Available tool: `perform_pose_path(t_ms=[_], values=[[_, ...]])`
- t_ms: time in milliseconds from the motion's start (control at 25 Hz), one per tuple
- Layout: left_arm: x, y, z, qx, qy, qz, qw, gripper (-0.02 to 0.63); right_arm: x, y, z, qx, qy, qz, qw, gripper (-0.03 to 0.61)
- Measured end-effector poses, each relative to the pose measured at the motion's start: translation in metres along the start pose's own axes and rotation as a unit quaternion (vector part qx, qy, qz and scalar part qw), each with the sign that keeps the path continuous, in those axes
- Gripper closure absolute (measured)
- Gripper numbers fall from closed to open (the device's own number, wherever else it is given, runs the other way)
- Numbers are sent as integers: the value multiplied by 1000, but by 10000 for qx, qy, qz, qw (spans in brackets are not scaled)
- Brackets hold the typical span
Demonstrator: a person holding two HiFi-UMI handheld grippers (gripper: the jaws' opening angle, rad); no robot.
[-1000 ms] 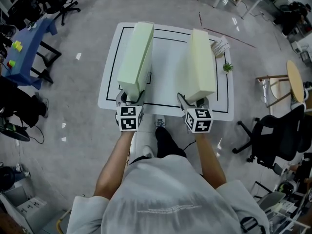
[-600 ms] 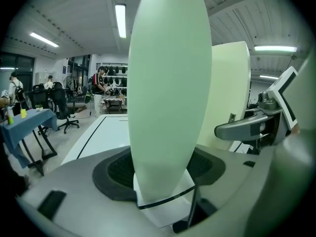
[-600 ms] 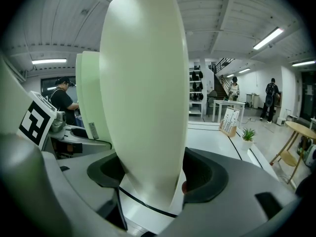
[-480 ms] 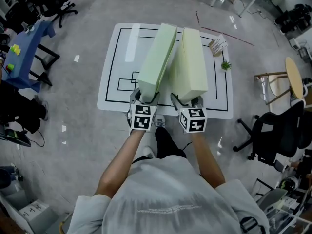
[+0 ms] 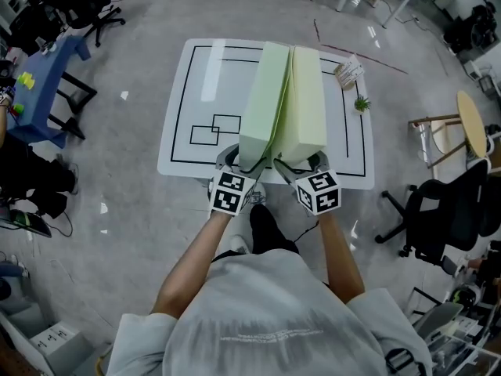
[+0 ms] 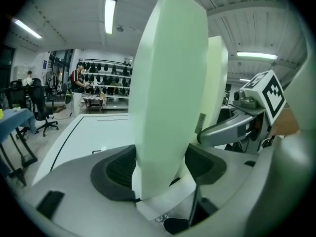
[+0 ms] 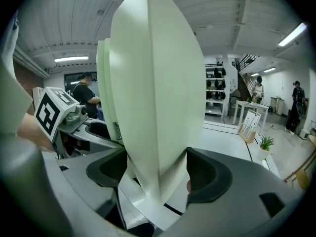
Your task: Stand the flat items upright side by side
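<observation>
Two pale green foam slabs stand on edge on the white table [image 5: 200, 77], side by side and touching along their length. My left gripper [image 5: 244, 161] is shut on the near end of the left slab [image 5: 262, 100]; in the left gripper view its pads press both faces of that slab [image 6: 168, 83], with the right slab [image 6: 216, 78] just behind. My right gripper [image 5: 300, 163] is shut on the near end of the right slab [image 5: 307, 100]. The right gripper view shows this slab [image 7: 158, 93] between the pads and the left slab [image 7: 106, 83] close beside it.
A small potted plant [image 5: 362, 104] and a card stand [image 5: 352, 73] sit at the table's right edge. Black rectangles [image 5: 215, 129] are drawn on the table's left part. A blue table [image 5: 43, 69] stands at left; an office chair [image 5: 438, 218] and a round stool [image 5: 473, 128] stand at right.
Both slabs have come together from apart: the left one swung far to the right, the right one shifted a little left. They now touch at the table's middle.
</observation>
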State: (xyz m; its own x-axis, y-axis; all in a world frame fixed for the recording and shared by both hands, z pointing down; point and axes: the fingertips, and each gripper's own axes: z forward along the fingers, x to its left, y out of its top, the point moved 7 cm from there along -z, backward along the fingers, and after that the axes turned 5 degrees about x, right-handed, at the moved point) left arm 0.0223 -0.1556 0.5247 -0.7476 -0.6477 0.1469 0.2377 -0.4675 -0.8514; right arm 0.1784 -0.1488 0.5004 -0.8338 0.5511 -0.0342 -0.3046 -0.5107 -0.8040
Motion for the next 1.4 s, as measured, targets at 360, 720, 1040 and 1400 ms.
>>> perform_pose_path(t_ms=[360,720,1040,1400], values=[[-11,-6,-9,194,-288,325,9989,301,13,1,2,380,386,-794,9954,206],[-2,-9,-47,16,-246,164,9996,305,11,-1,-32,255,-1,-560,9981,207],[16,10,-110,-658,1,320,9973,468,4,7,-103,-344,-925,-75,9951,292],[-7,62,-186,-1608,418,1159,9793,592,21,43,-194,-1432,-1374,-19,9801,551]])
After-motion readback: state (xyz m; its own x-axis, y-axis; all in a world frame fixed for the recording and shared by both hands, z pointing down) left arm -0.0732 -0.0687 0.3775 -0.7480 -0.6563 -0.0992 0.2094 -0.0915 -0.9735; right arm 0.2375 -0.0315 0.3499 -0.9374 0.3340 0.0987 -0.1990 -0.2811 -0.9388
